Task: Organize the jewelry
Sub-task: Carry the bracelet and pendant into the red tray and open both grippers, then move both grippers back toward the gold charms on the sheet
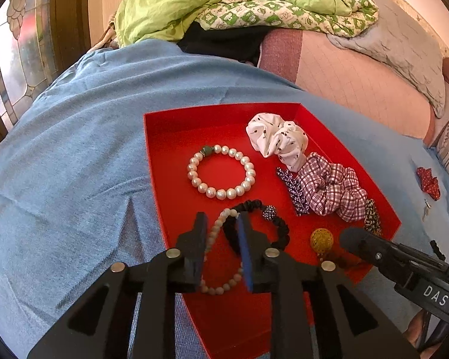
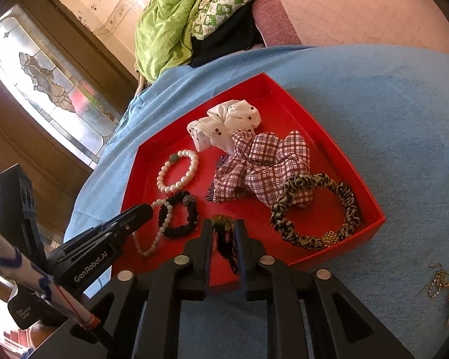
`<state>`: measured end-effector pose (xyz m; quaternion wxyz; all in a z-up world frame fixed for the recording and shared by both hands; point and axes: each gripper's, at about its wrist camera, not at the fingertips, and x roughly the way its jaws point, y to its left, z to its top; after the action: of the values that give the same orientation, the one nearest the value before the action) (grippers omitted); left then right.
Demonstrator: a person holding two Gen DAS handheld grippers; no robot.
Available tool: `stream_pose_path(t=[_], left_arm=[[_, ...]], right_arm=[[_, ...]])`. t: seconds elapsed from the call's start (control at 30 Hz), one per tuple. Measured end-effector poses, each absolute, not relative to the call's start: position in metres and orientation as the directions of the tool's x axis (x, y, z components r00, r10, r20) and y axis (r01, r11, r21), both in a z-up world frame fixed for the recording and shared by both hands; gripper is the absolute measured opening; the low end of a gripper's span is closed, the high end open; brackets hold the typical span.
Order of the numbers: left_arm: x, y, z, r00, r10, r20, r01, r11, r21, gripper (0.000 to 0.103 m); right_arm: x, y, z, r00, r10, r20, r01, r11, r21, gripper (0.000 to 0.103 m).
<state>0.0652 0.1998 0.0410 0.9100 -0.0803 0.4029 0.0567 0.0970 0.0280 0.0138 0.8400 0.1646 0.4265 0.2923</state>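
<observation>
A red tray (image 1: 164,179) (image 2: 329,137) lies on a blue cloth. In it lie a large pearl bracelet (image 1: 221,172) (image 2: 178,175), a white scrunchie (image 1: 278,139) (image 2: 224,122), a plaid scrunchie (image 1: 332,187) (image 2: 263,167), a zebra-print scrunchie (image 2: 317,209), a black hair tie (image 1: 260,224) (image 2: 179,217) and a small-bead bracelet (image 1: 221,269) (image 2: 152,233). My left gripper (image 1: 223,254) is open, its fingers either side of the small-bead bracelet. My right gripper (image 2: 223,245) is narrowly open around a gold-ball tasselled ornament (image 2: 224,230) (image 1: 321,239) at the tray's near edge.
A gold earring with a pearl (image 2: 446,293) lies on the blue cloth right of the tray. A red bow (image 1: 428,182) lies on the cloth further right. A green quilt (image 1: 224,0) and pink mattress (image 1: 359,83) are behind. A stained-glass door (image 2: 51,89) is at left.
</observation>
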Motion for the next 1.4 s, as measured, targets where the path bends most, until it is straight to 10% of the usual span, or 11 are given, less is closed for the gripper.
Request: stream_pose_path(t=[0.8, 1.4], left_arm=[[0.051, 0.161, 0.074, 0.780, 0.033, -0.625, -0.105, 0.991, -0.079, 0.031], [0.027, -0.018, 0.027, 0.521, -0.335, -0.785, 0.439, 0.894, -0.090, 0.032]], right_arm=[[0.078, -0.012, 0.049, 0.516, 0.635, -0.575, -0.334, 0.767, 0.547, 0.021], [0.011, -0.187, 0.034, 0.572, 0.460, -0.679, -0.100, 0.861, 0.499, 0.020]])
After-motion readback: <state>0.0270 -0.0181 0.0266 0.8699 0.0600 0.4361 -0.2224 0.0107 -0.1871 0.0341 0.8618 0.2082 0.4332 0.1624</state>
